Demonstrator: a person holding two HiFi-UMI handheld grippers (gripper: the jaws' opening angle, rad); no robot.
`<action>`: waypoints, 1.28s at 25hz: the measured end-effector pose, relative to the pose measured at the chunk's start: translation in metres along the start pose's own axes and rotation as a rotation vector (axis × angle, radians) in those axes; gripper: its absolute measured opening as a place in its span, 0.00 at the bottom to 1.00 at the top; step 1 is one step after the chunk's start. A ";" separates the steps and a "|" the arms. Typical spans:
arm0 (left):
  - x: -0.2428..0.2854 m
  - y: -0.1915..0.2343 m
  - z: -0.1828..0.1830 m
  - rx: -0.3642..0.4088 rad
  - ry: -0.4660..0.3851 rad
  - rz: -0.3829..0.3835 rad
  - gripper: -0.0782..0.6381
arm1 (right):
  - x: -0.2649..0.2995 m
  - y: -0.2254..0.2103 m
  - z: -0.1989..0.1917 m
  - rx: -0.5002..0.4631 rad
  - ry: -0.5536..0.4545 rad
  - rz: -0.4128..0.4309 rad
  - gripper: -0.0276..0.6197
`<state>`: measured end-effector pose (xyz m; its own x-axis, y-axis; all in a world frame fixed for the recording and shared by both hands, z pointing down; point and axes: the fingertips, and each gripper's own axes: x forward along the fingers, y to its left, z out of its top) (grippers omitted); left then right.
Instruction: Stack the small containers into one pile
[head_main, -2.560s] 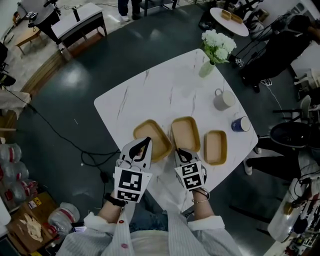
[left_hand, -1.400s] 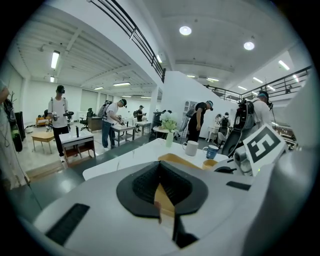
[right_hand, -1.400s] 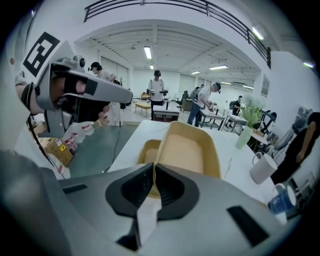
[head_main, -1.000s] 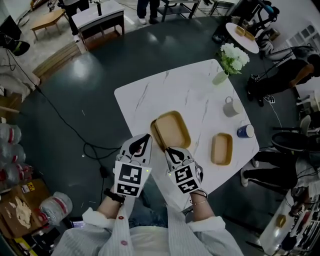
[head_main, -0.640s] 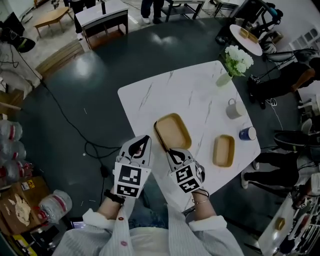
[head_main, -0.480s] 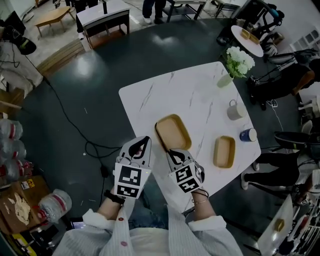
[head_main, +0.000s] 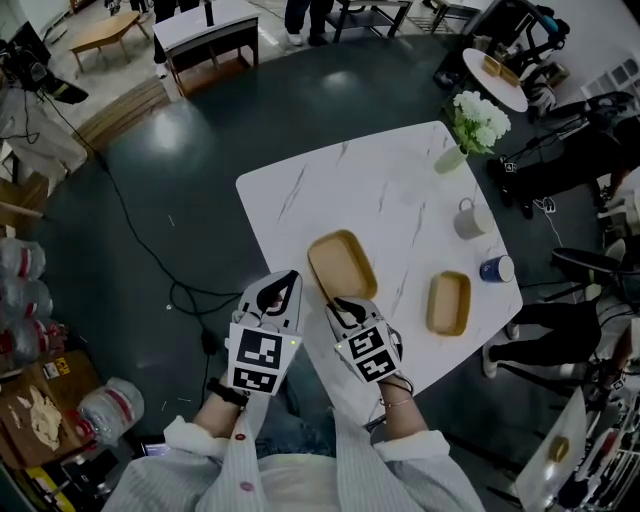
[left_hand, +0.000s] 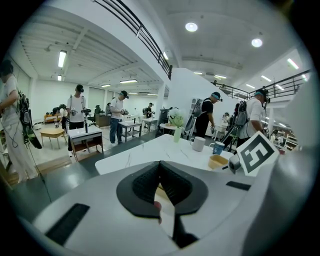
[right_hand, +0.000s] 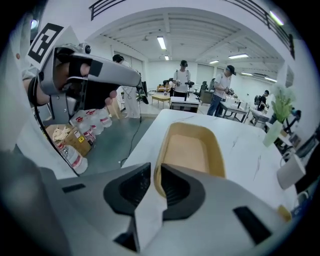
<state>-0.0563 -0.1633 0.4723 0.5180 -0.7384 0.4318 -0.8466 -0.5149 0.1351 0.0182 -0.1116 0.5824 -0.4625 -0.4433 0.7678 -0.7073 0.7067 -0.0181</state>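
Your left tongs (head_main: 288, 283) hang just off the counter's (head_main: 340, 180) near-left edge, over the floor. Their jaws are pressed together on nothing; the left gripper view shows only a sliver of tan beyond the pads.

Just to their right, near the counter's front edge, lies the stack (head_main: 342, 262), a tan oblong tray. Its left rim reads as doubled in the head view, so I judge it a nested pair, though I cannot be sure.

Your right tongs (head_main: 338, 305) sit at the stack's near end. In the right gripper view the jaws are drawn down to a thin gap with the near rim in it, so they look clamped on that rim.

Well apart to the right, the lone tray (head_main: 447, 303) lies flat near the counter's right edge. A grey mug (head_main: 467, 219) and a blue cup (head_main: 494, 268) stand beyond it.

These trays look light, stiff and thin-walled, with a smooth finish that may slide on the marble and between the pads. Because a pinch on one end of the rim gives little control, the far end would likely droop or swing if you lift it quickly.

For the lone tray, take the raised rim at the middle of a short end. Bite deep enough that the pads bear on both the inner and outer wall. Keep it level so that it drops squarely into the stack and does not jam askew. They seem unlikely to break, but the mug and cup are near enough to knock.
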 end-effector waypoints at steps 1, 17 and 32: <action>0.001 -0.001 0.000 0.002 0.000 -0.003 0.13 | 0.000 0.001 0.000 0.003 0.001 0.002 0.14; 0.023 -0.030 0.010 0.034 0.000 -0.068 0.13 | -0.043 -0.043 -0.010 0.226 -0.110 -0.104 0.16; 0.067 -0.102 0.019 0.114 0.032 -0.234 0.13 | -0.130 -0.137 -0.109 0.479 -0.086 -0.421 0.17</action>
<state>0.0671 -0.1688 0.4708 0.6923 -0.5805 0.4286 -0.6841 -0.7171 0.1336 0.2335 -0.0908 0.5549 -0.1208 -0.6855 0.7180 -0.9888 0.1471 -0.0259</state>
